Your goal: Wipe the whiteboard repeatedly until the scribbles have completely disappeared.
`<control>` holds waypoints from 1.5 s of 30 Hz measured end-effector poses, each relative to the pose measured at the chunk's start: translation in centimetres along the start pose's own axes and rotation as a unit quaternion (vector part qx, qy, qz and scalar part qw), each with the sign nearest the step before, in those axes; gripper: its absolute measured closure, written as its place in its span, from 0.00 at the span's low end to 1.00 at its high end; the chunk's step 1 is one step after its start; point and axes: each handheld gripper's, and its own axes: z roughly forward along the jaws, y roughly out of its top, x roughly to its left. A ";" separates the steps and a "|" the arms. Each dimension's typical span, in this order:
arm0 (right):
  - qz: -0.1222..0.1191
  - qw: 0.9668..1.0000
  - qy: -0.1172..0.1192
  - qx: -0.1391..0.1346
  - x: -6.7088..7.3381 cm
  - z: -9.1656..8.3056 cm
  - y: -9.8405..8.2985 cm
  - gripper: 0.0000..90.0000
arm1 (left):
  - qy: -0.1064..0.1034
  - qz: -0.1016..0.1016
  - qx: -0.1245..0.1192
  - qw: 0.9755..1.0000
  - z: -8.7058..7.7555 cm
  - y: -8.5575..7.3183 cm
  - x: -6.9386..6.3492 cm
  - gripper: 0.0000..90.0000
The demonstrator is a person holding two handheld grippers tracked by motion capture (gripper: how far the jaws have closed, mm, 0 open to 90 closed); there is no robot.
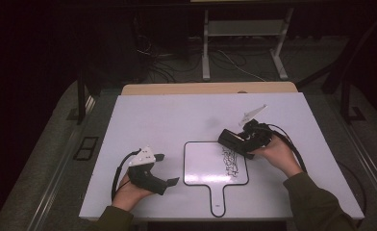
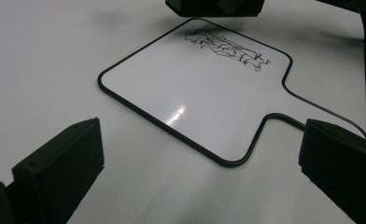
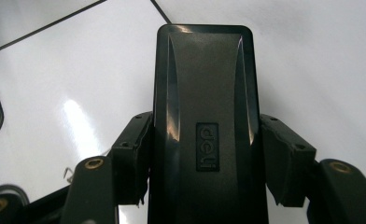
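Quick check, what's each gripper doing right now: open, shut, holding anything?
Left gripper: open, fingers wide apart, holding nothing, beside the whiteboard.
Right gripper: shut on the black eraser, held over the whiteboard's scribbles.

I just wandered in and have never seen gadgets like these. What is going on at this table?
A person sits at a white table with a two-jaw gripper in each hand. The right gripper is clamped on a black eraser marked "deli" and holds it at the top right corner of a small paddle-shaped whiteboard, just above some black scribbles. The left gripper rests to the board's left, jaws open and holding nothing. The scribbles are not yet wiped.
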 end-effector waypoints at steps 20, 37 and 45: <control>-0.028 0.999 -0.018 0.031 0.1 3.1 0.1 0.43 | 0.003 0.001 0.002 1.000 -0.2 -0.1 0.3 0.00; -0.046 0.998 -0.029 0.038 0.9 3.3 0.3 0.43 | 0.002 0.003 0.003 1.000 -0.1 0.0 0.1 0.00; -0.051 0.998 -0.022 0.038 1.5 3.5 0.5 0.43 | 0.002 0.004 0.003 1.000 -0.1 0.0 0.1 0.00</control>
